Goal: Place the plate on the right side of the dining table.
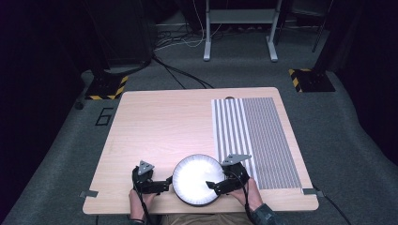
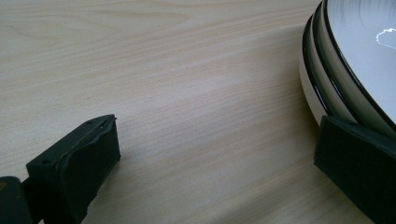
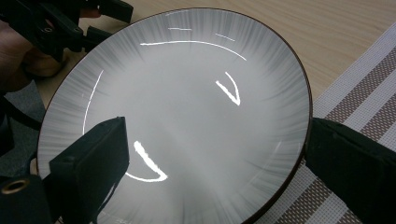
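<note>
Grippers sit at either side of a stack of plates (image 1: 197,180) near the front edge of the table (image 1: 159,126), just left of the striped placemat (image 1: 256,140).

Left gripper (image 1: 162,185): your jaws stand wide open and hold nothing. One jaw rests against the outer wall of the stack, the other hangs over bare wood well apart from it. Bring the free jaw in only after the rim lies squarely between both pads.

Right gripper (image 1: 217,184): your jaws are also spread wide, one over the top plate's face, the other outside its rim above the placemat. Nothing is clamped yet. Close slowly and squarely on the rim; I judge that glazed ware will slip under a skewed bite.

Materials: the plates are round, glossy white fading to grey streaks toward a thin dark rim. The table is pale, matt wood grain. The placemat is woven, with brown and white stripes.
</note>
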Demonstrator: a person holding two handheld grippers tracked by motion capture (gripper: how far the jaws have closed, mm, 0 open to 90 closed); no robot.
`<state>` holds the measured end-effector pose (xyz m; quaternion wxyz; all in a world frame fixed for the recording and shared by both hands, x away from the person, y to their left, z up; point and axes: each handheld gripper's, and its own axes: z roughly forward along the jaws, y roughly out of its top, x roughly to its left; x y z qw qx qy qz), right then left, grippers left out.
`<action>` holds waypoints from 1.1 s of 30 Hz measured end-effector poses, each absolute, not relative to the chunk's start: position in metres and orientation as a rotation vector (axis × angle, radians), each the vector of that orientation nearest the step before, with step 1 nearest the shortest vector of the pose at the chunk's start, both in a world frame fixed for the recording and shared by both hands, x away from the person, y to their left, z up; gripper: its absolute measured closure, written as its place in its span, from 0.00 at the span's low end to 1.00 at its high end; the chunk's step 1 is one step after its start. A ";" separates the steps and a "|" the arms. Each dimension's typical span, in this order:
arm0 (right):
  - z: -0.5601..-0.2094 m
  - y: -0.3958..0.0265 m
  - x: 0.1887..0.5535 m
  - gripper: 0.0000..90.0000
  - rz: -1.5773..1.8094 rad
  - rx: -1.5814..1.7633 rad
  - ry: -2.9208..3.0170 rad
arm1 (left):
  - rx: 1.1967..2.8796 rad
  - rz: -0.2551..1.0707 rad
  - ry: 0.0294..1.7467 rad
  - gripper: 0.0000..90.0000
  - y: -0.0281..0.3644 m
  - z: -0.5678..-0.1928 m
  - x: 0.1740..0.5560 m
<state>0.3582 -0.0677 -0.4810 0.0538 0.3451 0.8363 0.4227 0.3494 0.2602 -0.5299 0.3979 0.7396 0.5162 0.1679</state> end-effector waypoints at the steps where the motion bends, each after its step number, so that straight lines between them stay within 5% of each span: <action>1: -0.481 -0.068 0.358 0.06 1.287 1.049 2.539 | 1.873 0.425 1.308 0.00 0.260 -0.530 0.349; 33: -0.483 -0.063 0.355 0.05 1.281 1.078 2.509 | 1.854 0.411 1.317 0.00 0.262 -0.530 0.350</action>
